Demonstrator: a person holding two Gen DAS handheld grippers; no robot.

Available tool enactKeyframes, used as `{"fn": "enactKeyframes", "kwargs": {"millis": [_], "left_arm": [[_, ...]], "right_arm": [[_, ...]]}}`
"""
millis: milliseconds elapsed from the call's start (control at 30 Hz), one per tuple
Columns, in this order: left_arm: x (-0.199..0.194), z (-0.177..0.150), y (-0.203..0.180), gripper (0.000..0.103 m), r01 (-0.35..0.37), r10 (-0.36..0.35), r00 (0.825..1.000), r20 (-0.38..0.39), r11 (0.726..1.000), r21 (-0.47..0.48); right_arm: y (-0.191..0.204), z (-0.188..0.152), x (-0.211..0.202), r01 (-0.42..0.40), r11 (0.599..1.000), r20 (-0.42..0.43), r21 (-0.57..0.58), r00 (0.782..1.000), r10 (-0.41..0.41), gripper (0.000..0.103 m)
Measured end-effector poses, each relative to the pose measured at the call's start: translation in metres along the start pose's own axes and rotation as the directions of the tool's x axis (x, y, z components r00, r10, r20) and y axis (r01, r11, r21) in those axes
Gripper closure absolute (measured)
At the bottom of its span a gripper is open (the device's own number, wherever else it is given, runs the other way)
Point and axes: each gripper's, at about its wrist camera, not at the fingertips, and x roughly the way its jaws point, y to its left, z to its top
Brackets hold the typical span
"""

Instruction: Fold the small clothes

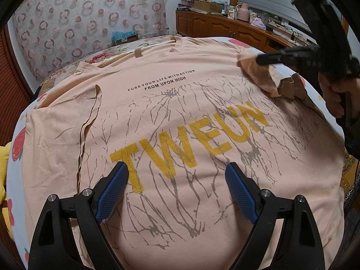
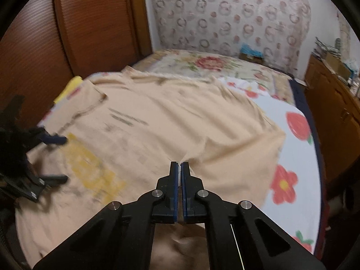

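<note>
A peach T-shirt (image 1: pixel 180 117) with yellow "TWEUN" print lies spread face up on the bed. Its one sleeve (image 1: pixel 65 121) is folded in over the body. My left gripper (image 1: pixel 176 173) is open and empty, hovering low over the shirt's lower front. My right gripper (image 2: pixel 180 165) is shut on the shirt's other sleeve (image 2: pixel 238 148) and lifts it off the bed; it also shows in the left wrist view (image 1: pixel 267 59) at the upper right, with the sleeve (image 1: pixel 265 78) bunched under it. The right wrist view is blurred.
The bed has a white sheet with red flowers (image 2: pixel 297 148). A floral quilt (image 2: pixel 209 64) lies beyond the collar. A wooden cabinet (image 1: pixel 225 27) with clutter stands along the far right. A wooden wardrobe (image 2: pixel 67 33) stands on the other side. A yellow item (image 1: pixel 4 168) lies at the bed edge.
</note>
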Motion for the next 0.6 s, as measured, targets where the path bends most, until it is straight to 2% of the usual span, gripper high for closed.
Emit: {"fn": "enactKeyframes", "kwargs": {"millis": [233, 300, 367, 433, 600], "left_arm": [[0.000, 0.000, 0.000, 0.014, 0.000, 0.000, 1.000, 0.000, 1.000, 0.000], [0.000, 0.000, 0.000, 0.014, 0.000, 0.000, 1.000, 0.000, 1.000, 0.000], [0.000, 0.000, 0.000, 0.014, 0.000, 0.000, 1.000, 0.000, 1.000, 0.000], [0.000, 0.000, 0.000, 0.014, 0.000, 0.000, 1.000, 0.000, 1.000, 0.000], [0.000, 0.000, 0.000, 0.014, 0.001, -0.001, 1.000, 0.000, 1.000, -0.001]], "right_arm": [[0.027, 0.030, 0.003, -0.096, 0.995, 0.028, 0.012, 0.995, 0.095, 0.100], [0.029, 0.032, 0.002, -0.118, 0.993, 0.036, 0.010, 0.992, 0.117, 0.096], [0.028, 0.033, -0.003, -0.075, 0.997, 0.040, -0.001, 0.996, 0.075, 0.077], [0.019, 0.028, -0.010, -0.039, 0.999, 0.044, 0.006, 0.998, 0.039, 0.073], [0.007, 0.003, -0.022, 0.051, 0.999, 0.017, 0.017, 0.999, -0.051, 0.073]]}}
